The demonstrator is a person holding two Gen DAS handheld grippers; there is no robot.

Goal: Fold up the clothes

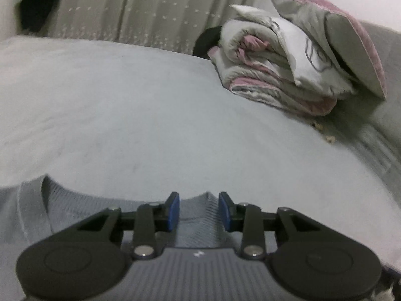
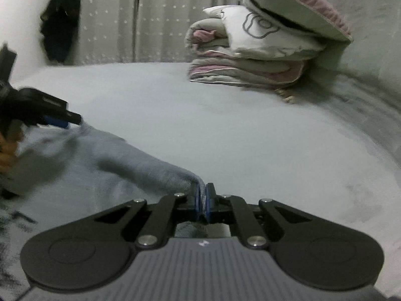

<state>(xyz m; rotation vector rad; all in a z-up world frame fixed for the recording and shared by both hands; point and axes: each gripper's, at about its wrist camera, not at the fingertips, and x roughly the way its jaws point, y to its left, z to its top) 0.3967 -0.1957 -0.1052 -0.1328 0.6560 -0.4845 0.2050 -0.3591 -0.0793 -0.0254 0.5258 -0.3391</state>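
Grey bed (image 1: 150,115) before a pale curtain (image 1: 150,7), with folded bedding (image 1: 288,75) stacked far right. Right gripper (image 2: 202,202): jaws pressed together on a raised edge of the blue-grey knit sweater (image 2: 112,165), apparently to lift it for folding. Left gripper (image 1: 199,212): jaws partly spread, sweater's ribbed edge lying between them, ungripped.

One pale grey-blue knitted sweater (image 2: 105,165). One folded grey-and-pink quilt (image 2: 240,72), stacked at the bed's far right corner. Two pillows on it: one white with line drawing (image 2: 265,35), one grey with pink edge (image 2: 295,7). One grey-sheeted bed (image 2: 225,125). Two tools: left tool (image 1: 199,212), right tool (image 2: 202,202).
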